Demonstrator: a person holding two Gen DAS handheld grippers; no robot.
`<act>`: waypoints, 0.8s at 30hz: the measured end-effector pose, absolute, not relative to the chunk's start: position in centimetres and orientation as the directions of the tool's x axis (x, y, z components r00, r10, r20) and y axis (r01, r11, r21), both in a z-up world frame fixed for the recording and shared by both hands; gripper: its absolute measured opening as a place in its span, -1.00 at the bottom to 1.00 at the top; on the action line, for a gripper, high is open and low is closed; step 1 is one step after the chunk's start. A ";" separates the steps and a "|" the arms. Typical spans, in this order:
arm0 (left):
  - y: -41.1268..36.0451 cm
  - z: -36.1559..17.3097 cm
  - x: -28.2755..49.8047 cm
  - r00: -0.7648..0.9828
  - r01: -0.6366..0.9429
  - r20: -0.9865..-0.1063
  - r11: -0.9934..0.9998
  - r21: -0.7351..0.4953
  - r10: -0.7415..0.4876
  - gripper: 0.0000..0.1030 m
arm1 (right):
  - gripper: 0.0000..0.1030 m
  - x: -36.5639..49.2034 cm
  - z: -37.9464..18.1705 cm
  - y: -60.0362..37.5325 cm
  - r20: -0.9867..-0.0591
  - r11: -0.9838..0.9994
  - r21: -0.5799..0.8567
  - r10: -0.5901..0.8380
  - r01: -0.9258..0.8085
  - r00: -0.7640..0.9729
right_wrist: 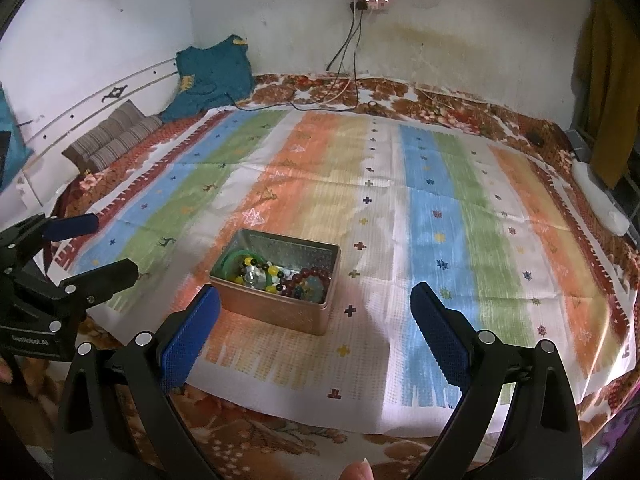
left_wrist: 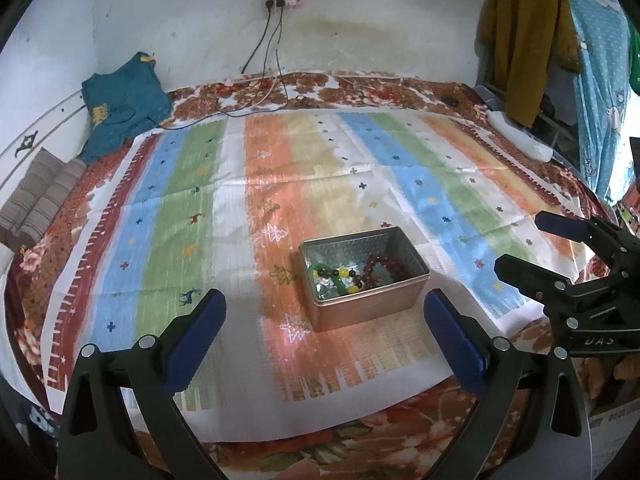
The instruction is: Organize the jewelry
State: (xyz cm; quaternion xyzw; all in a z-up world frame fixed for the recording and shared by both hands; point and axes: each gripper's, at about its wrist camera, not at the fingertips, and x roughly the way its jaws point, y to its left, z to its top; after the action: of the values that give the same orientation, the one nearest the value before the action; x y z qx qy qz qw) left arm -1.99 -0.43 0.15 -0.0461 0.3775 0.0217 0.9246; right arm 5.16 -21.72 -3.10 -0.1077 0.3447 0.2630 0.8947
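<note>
A copper-coloured metal tin (left_wrist: 404, 255) stands open on the striped cloth (left_wrist: 192, 208). It holds a dark red bead bracelet (left_wrist: 374, 270), a green bangle (left_wrist: 338, 280) and other beads. In the right wrist view the tin (right_wrist: 276, 312) shows the same red bracelet (right_wrist: 306, 280) and green bangle (right_wrist: 240, 258). My left gripper (left_wrist: 324, 306) is open and empty, just short of the tin. My right gripper (right_wrist: 316, 300) is open and empty, near the tin's front right; it also shows in the left wrist view (left_wrist: 520, 240). The left gripper shows in the right wrist view (right_wrist: 108, 246).
The cloth covers a floral bedspread (left_wrist: 360, 92). A teal garment (left_wrist: 124, 104) and striped cushions (left_wrist: 40, 196) lie at the back left. Cables (left_wrist: 272, 64) hang from a wall socket. A white device (left_wrist: 520, 136) lies at the right edge, below hanging clothes (left_wrist: 528, 40).
</note>
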 end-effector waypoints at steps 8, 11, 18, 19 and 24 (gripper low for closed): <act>-0.6 0.4 -2.5 0.729 -0.058 -0.684 0.995 -0.081 -0.014 0.89 | 0.88 5.0 -2.8 -22.0 -0.662 0.837 -0.004 0.408 -0.548 0.628; -0.6 0.5 -2.7 0.736 -0.056 -0.677 0.995 -0.086 -0.017 0.89 | 0.88 4.8 -2.7 -22.0 -0.658 0.834 -0.006 0.412 -0.551 0.631; -0.7 0.5 -2.7 0.735 -0.050 -0.677 0.995 -0.085 -0.021 0.89 | 0.88 4.7 -2.7 -22.0 -0.657 0.834 -0.005 0.413 -0.551 0.631; -0.7 0.4 -2.8 0.735 -0.049 -0.677 0.995 -0.085 -0.022 0.89 | 0.88 4.7 -2.7 -22.0 -0.656 0.835 -0.005 0.413 -0.551 0.631; -0.7 0.4 -2.7 0.736 -0.050 -0.677 0.995 -0.081 -0.018 0.89 | 0.88 4.7 -2.7 -21.9 -0.658 0.834 -0.008 0.412 -0.552 0.631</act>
State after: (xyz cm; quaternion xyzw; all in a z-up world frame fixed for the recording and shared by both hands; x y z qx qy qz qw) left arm -2.73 -0.69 0.39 -0.0469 0.3633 0.0084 0.9305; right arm 4.66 -21.94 -2.71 -0.1047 0.3352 0.2688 0.8969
